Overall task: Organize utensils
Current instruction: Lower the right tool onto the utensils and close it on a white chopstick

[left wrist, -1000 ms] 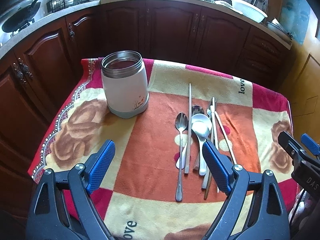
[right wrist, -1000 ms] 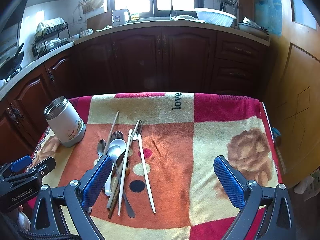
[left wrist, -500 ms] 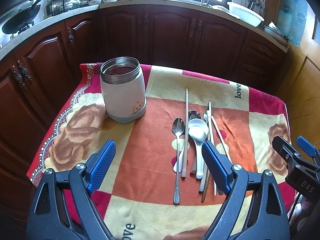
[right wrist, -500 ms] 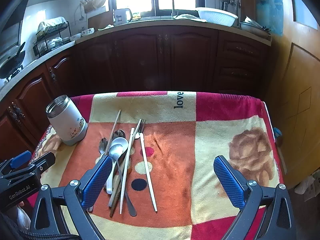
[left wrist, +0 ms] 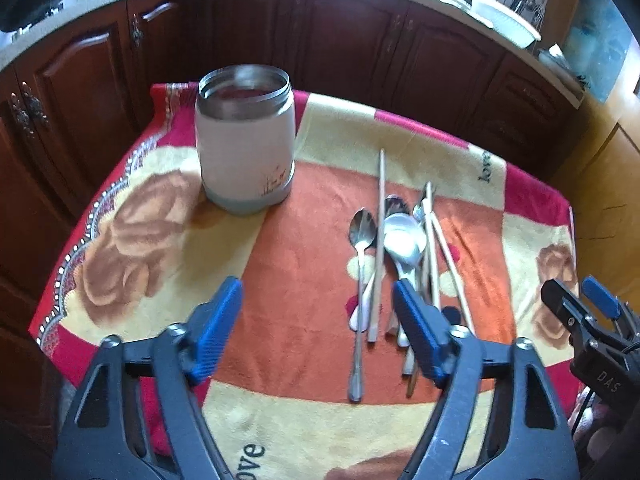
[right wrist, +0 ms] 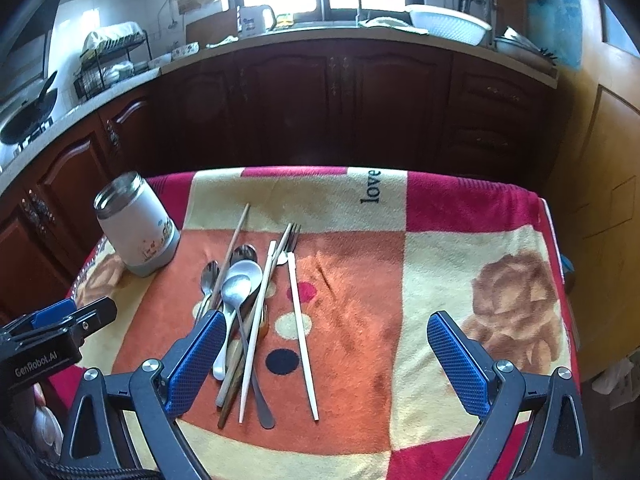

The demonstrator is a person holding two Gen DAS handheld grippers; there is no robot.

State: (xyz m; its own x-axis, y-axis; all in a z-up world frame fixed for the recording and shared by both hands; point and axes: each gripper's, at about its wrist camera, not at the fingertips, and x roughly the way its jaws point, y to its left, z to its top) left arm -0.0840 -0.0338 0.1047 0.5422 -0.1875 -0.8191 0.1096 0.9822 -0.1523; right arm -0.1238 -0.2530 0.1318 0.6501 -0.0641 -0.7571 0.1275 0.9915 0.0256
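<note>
Centrally on the blanket-covered table point(right wrist: 460, 216) a loose pile of utensils point(right wrist: 248, 308) is laid, and every place below is given relative to that pile. An open steel-rimmed white jar point(left wrist: 245, 140) is stood upright well to the pile's left and toward the far edge, apart from it, with bare orange cloth between. The pile is made up of several spoons, a fork, pale chopsticks and a darker wooden stick, overlapped and roughly parallel, handles toward the near edge; one white chopstick point(right wrist: 303, 336) is laid just to the pile's right, touching at its far end, where exactly cannot be told. One long metal spoon point(left wrist: 359, 296) is set along the pile's left side. To the right of the pile a broad stretch of bare cloth is left as far as the red border at the table's right edge. The left gripper point(left wrist: 318, 330) is held above the near part of the table with its blue-padded fingers point(left wrist: 218, 322) spread apart and nothing between them; its right pad is seen over the pile's handle ends, though contact cannot be judged. The right gripper point(right wrist: 324, 364) is likewise held wide apart and empty, its left pad over the pile's near handles, its right pad over open cloth. Dark wooden cabinets point(right wrist: 340, 112) are seen beyond the table's far edge, behind the pile.
</note>
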